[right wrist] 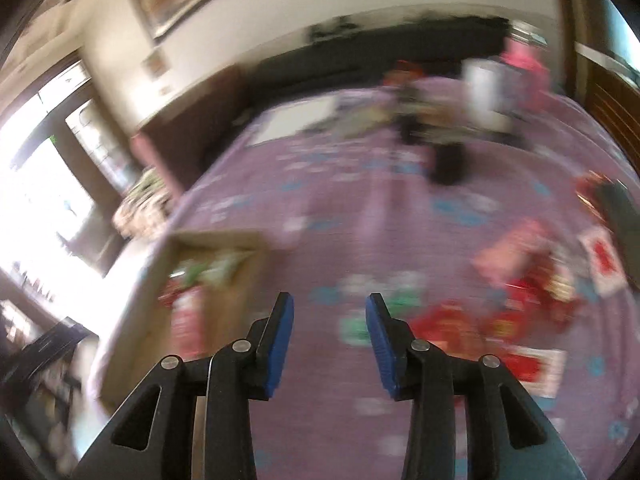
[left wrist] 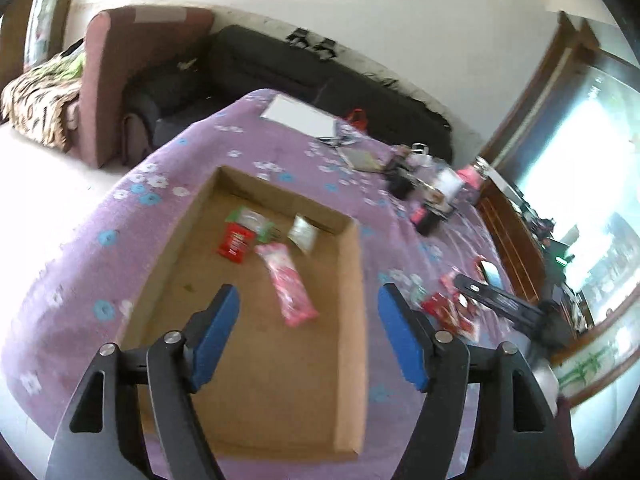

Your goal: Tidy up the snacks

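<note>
A shallow cardboard box [left wrist: 352, 280] lies on the purple flowered cloth. In it lie a pink packet [left wrist: 288, 284], a red packet [left wrist: 236, 243], a green packet [left wrist: 252, 218] and a silvery packet [left wrist: 303, 233]. My left gripper [left wrist: 308, 300] hovers open and empty above the box. My right gripper [right wrist: 329, 306] is open and empty above the cloth, right of the box [right wrist: 224, 240]. Its view is blurred. Loose red snack packets [right wrist: 452, 322] and a pink one [right wrist: 516, 248] lie to its right. The right gripper [left wrist: 500, 300] also shows in the left wrist view over red packets [left wrist: 448, 308].
A white sheet [left wrist: 300, 114], a dark holder [left wrist: 428, 216] and a pink bottle [left wrist: 472, 176] clutter the cloth's far side. A black sofa [left wrist: 280, 64] and a maroon armchair [left wrist: 116, 80] stand behind. Wooden furniture [left wrist: 508, 232] runs along the right.
</note>
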`<state>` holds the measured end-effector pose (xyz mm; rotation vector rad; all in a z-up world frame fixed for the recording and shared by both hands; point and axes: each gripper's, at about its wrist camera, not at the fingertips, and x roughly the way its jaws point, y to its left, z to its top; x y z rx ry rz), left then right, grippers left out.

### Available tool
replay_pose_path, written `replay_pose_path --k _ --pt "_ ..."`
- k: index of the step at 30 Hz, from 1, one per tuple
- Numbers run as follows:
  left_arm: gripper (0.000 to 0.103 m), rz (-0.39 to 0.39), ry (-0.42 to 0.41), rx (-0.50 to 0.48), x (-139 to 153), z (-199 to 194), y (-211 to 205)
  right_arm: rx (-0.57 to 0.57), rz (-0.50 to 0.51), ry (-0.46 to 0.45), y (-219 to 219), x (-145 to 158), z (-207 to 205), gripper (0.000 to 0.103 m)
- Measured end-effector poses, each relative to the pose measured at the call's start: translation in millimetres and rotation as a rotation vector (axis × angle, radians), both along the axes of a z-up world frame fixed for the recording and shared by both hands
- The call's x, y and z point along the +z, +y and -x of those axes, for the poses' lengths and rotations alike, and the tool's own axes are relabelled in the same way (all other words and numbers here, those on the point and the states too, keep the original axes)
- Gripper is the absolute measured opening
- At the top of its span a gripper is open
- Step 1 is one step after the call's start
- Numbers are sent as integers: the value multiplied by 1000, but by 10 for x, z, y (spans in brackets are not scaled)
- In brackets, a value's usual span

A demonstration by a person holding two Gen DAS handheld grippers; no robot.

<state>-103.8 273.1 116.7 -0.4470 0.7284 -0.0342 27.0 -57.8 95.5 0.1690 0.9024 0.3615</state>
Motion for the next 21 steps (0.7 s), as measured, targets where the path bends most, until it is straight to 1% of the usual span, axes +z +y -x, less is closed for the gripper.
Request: replay_pose_path --k 2,5,8,11,12,14,15,17,21 --pt "72 5 -4 -12 -15 51 -120 -30 7 29 -125 -120 -72 41" --pt "72 28 16 -45 -89 61 -292 -50 13 68 -139 -258 -202 41" --pt "72 22 49 -59 -151 42 -420 -51 42 73 3 -348 -369 41" --pt "72 6 56 -72 -152 73 -495 -22 74 80 184 -423 -502 40" --pt "72 0 52 -73 -140 76 -510 -7 97 93 254 -460 -541 39" --pt "72 -3 50 -72 -135 91 -524 27 164 120 411 -566 -574 30" --pt "72 -2 51 -71 -145 105 -525 41 186 124 457 -606 -561 17" --pt "72 -3 54 -66 -161 114 -518 62 202 116 507 -614 -470 17" --pt "72 6 73 -69 -244 70 -525 170 126 184 527 -617 -113 15"
